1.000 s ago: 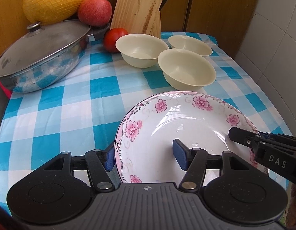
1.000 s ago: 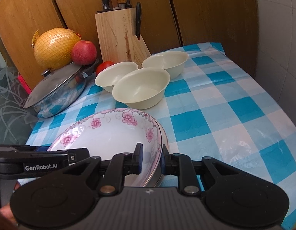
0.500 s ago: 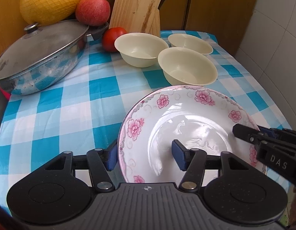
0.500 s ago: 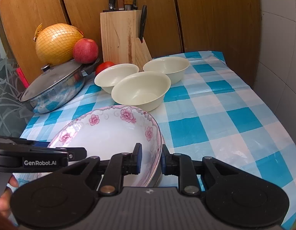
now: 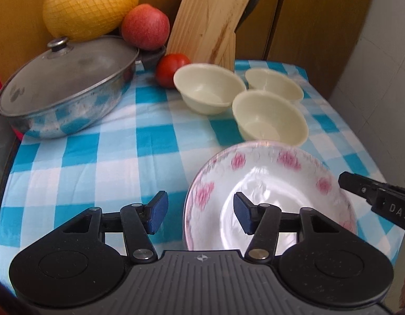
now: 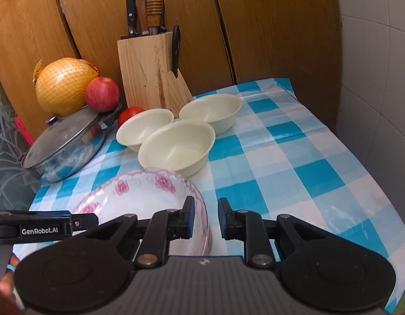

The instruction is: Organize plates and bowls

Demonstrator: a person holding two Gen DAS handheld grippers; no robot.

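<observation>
Left claw (image 5: 198,214) is spread wide, straddling the left rim of the floral plate (image 5: 276,183) without pinching it. Right claw (image 6: 205,216) is slightly parted around the plate's right rim, pads not clamped as far as I can see. Plate sits at the near edge of the checkered bench (image 6: 294,162), nearly touching the closest of three cream bowls (image 6: 176,148). Pot (image 5: 66,89) hogs the left side; open cloth on the right toward the tiled wall (image 6: 380,78).

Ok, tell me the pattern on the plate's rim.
Pink flowers on white along the plate rim, sharpest in the right wrist view.
</observation>
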